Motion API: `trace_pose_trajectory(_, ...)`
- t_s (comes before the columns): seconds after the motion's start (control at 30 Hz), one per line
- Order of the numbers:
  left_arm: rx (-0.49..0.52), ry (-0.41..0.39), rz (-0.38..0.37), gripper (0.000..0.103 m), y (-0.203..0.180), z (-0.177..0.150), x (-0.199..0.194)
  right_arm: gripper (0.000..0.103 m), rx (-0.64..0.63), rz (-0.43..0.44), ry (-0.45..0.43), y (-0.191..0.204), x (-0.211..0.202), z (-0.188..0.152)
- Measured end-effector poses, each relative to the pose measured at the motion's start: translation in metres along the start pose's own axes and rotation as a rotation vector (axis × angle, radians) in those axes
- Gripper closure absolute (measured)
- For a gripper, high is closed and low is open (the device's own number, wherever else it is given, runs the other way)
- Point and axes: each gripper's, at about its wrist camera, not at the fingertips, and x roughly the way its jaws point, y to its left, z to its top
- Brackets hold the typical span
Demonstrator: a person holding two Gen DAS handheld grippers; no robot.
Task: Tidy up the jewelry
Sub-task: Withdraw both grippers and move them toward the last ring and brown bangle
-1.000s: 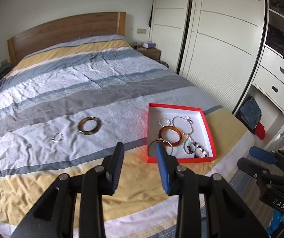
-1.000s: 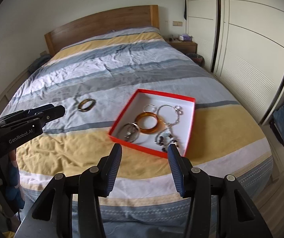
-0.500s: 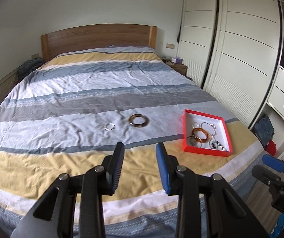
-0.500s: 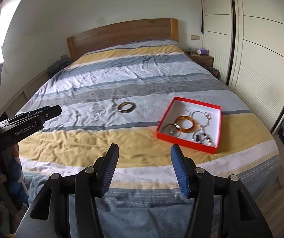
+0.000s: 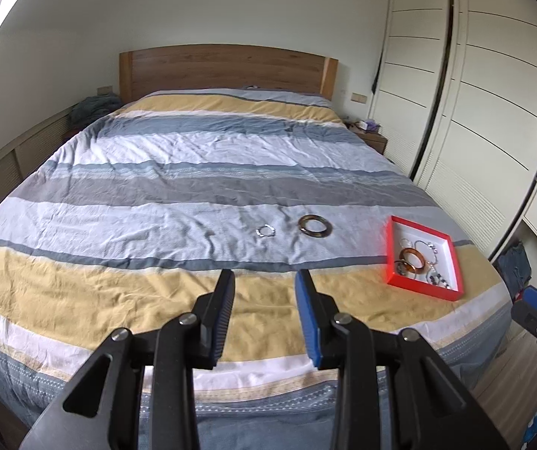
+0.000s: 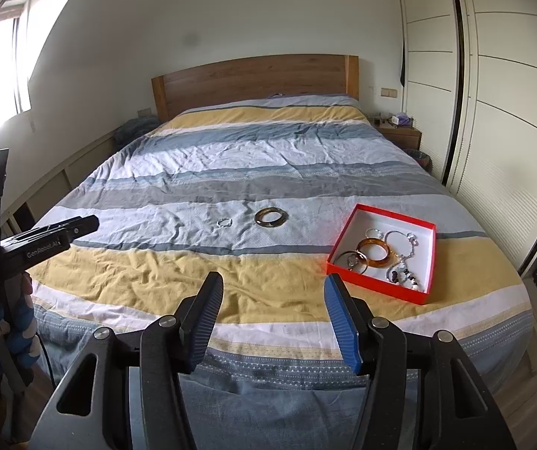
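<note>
A red box with a white inside lies on the bed's near right part. It holds an amber bangle, rings and a beaded chain. A brown bangle and a small silver bracelet lie loose on the bedspread, left of the box. My left gripper is open and empty, held before the bed's foot. My right gripper is open and empty, also short of the bed.
The striped bedspread covers a wide bed with a wooden headboard. White wardrobe doors stand along the right. A nightstand is at the far right of the bed. The other gripper shows at the left edge of the right wrist view.
Both grippers have pulled back from the bed and the box, so the jewelry looks smaller and farther. The left view has swung left. Both stay open and empty.
</note>
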Motion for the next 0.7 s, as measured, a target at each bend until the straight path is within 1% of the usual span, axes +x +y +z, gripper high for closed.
trace_pose_trajectory(0.13, -0.013, 0.025, 0.030, 0.071, 0.018, -0.003, 0.013, 0.047, -0.009, 0.017, 0.033, 0.003, 0.019, -0.002)
trace_pose_trajectory(0.23, -0.031, 0.066, 0.046, 0.071, 0.032, -0.005, 0.033, 0.047, -0.017, 0.026, 0.066, 0.004, 0.040, -0.002)
trace_pose_trajectory(0.43, -0.057, 0.132, 0.077, 0.071, 0.049, -0.001, 0.090, 0.047, -0.025, 0.047, 0.133, 0.003, 0.098, 0.006)
trace_pose_trajectory(0.57, -0.062, 0.170, 0.076, 0.071, 0.050, 0.006, 0.136, 0.047, -0.025, 0.059, 0.169, -0.001, 0.143, 0.018)
trace_pose_trajectory(0.7, -0.084, 0.213, 0.058, 0.071, 0.047, 0.015, 0.186, 0.047, -0.023, 0.069, 0.197, -0.006, 0.189, 0.033)
